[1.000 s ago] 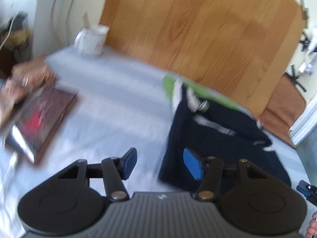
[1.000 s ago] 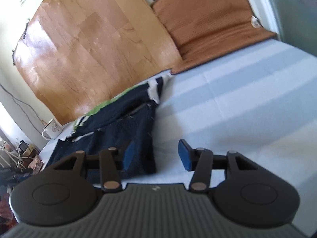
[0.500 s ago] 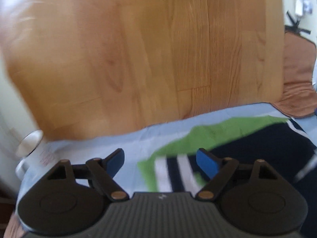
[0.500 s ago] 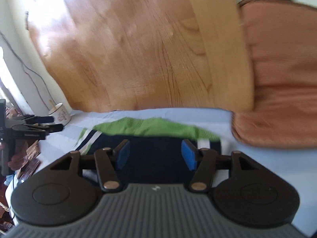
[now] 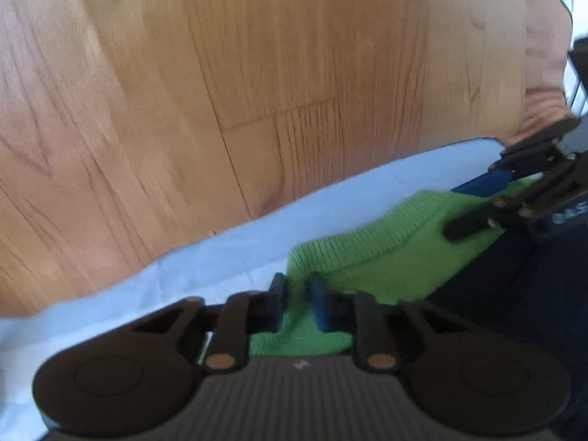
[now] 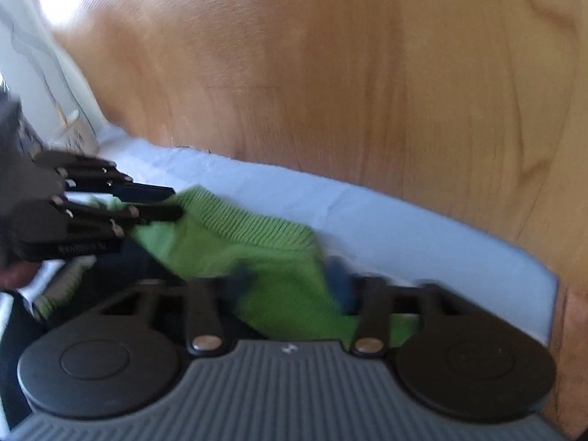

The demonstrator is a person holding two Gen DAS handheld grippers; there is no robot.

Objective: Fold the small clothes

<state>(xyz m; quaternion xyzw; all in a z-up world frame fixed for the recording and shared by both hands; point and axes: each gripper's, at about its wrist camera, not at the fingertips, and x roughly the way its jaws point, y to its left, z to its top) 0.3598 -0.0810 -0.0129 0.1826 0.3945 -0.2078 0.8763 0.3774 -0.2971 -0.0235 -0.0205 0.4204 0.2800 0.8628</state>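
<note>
A small navy garment (image 5: 514, 294) with a green ribbed hem (image 5: 367, 250) lies on the light blue sheet (image 5: 220, 257). My left gripper (image 5: 297, 294) is shut on the hem's left corner, also seen from the side as the left gripper (image 6: 176, 203). At the hem's other corner, the jaws of my right gripper (image 6: 288, 286) are closing. The green hem (image 6: 239, 231) fills the gap between its blurred fingers. In the left wrist view the right gripper (image 5: 466, 205) straddles that corner from the right.
A large wooden board (image 5: 257, 73) stands right behind the sheet's far edge. An orange cushion (image 5: 544, 73) leans at its right. A white mug (image 6: 77, 132) sits at the far left by the wall. Part of a hand (image 6: 11, 275) holds the left gripper.
Both grippers swept from the garment's near side to its far green hem and rolled level. Their jaws widened on the way, then closed in over the hem's two corners.
</note>
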